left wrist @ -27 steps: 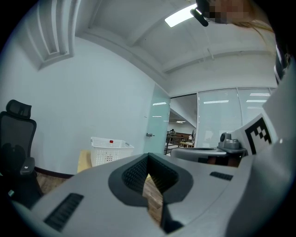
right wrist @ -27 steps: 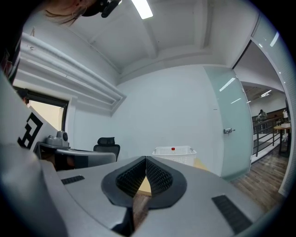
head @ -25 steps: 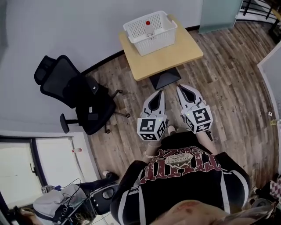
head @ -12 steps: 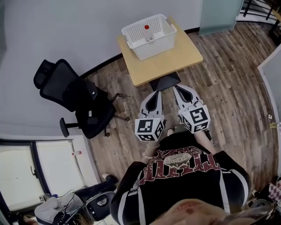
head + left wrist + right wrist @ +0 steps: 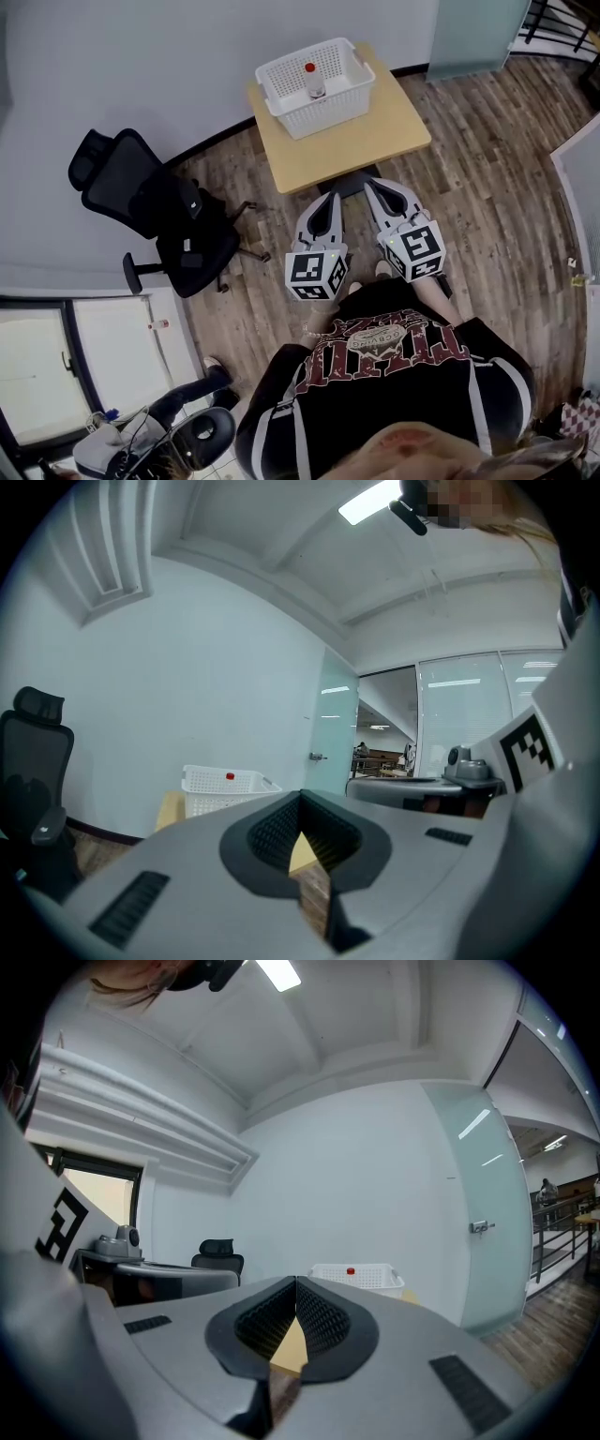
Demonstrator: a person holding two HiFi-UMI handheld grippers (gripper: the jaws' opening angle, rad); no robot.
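The white basket [image 5: 330,109] is perforated plastic, sitting on a smooth, pale wood desk [image 5: 361,142]. The floor [image 5: 487,187] is grainy wood plank. The left gripper [image 5: 328,199] and right gripper [image 5: 372,186] are matt grey plastic, and their pads [image 5: 272,834] are ribbed black.

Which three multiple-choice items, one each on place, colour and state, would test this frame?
1. Where is the white basket? A on the wooden table; B in a sink; C on a shelf.
2. What colour is the cap of the bottle in the basket? A blue; B red; C green.
3. How do the jaws of the left hand-held gripper stand? A wide apart; B shut on the bottle; C shut on nothing.
Answers: 1 A, it stands on the tabletop; 2 B, the head view shows it red; 3 C, the tips meet with nothing between.
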